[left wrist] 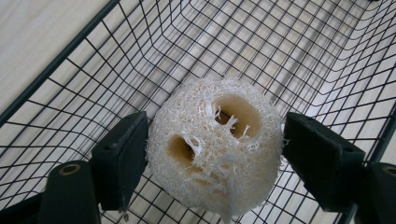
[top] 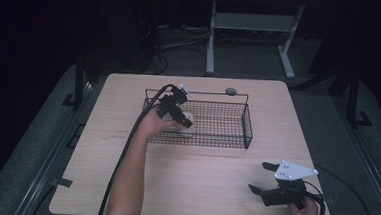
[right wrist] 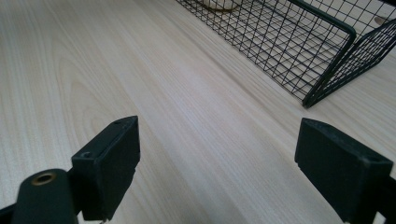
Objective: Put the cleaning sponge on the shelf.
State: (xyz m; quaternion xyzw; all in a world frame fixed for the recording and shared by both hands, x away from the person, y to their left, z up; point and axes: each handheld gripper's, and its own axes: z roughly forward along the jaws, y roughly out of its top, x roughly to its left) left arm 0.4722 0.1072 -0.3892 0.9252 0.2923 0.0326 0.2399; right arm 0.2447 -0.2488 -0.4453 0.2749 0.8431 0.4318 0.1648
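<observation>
**Loofah going into the wire basket, left side**

We see the left hand-held gripper (top: 185, 120) reaching over the near rim of the black wire basket (top: 247, 128) at its left end. In the left gripper view the pale loofah piece (left wrist: 215, 147) sits between the jaws: both pads look to be against its sides, though the right one may stand just clear. We read it as a light grip, jaws about a loofah-width apart, the piece hanging over the mesh floor inside the basket. Whether it already rests on the mesh we cannot tell.

The right hand-held gripper (top: 263, 177) is parked well apart on the near right of the surface (top: 204, 173), jaws spread wide, holding nothing; its own view looks across bare wood toward the basket's corner.

Our judgement: the step is setting the loofah down. To do it well, we lower until the piece sits on the mesh, then open evenly, since the fibres are rough and could snag on a pad. We lift straight up so the jaws do not catch the basket rim or wire wall close by. The loofah is light and squashy; no squeeze needed.
</observation>
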